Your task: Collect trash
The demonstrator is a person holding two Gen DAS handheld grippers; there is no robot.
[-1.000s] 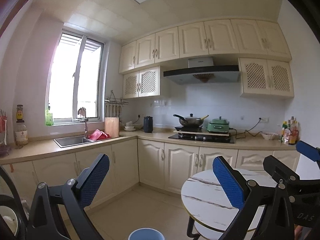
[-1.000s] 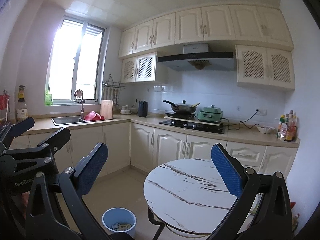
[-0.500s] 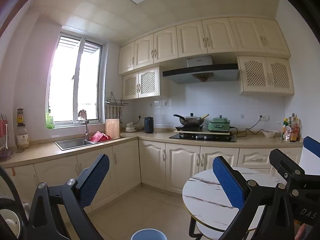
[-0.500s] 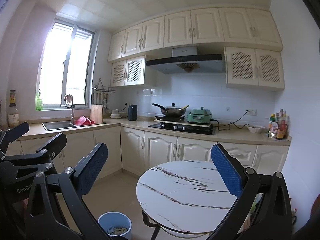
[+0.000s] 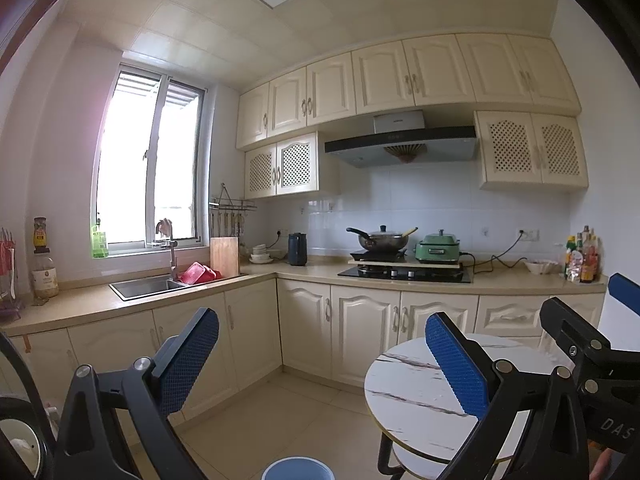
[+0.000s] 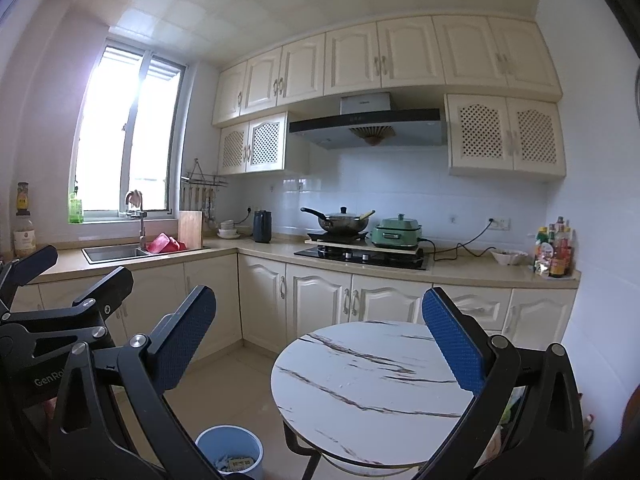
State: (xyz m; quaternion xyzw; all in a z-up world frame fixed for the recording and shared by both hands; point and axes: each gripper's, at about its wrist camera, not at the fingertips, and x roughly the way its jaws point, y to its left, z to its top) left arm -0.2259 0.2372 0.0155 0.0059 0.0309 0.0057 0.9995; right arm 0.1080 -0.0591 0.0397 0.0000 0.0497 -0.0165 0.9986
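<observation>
left gripper [image 5: 320, 354]: black frame, blue-padded fingers [image 5: 188, 350] spread wide apart, holding nothing, raised over the floor.
sink: steel basin [image 6: 114, 253] far left in the beige L-shaped worktop [image 6: 460, 270], under the window; red plastic item [image 6: 164, 243] at its right edge, wooden cutting board [image 6: 190, 229] upright just beside.
kettle: dark electric kettle [image 6: 262, 226] at the far worktop corner, white bowls [image 6: 228, 228] left of it.
trash bin: round light-blue plastic bin [image 6: 229, 450] on the tiled floor, near, between the two grippers' views, just left of the table base; paper scraps [image 6: 236, 462] lie inside.
stove: black gas hob [image 6: 362, 257] far centre, steel lidded wok [image 6: 342, 220] on it, green electric cooker [image 6: 398, 232] to the right.
table: round white marble-look worktop [image 6: 360, 384] on black legs, near right, bare surface.
right gripper [image 6: 318, 342]: blue-padded fingers [image 6: 454, 346] wide apart, empty, above the table's near edge.
far right: cluster of sauce bottles [image 6: 554, 252] and small white bowl [image 6: 509, 256] on the worktop end.
</observation>
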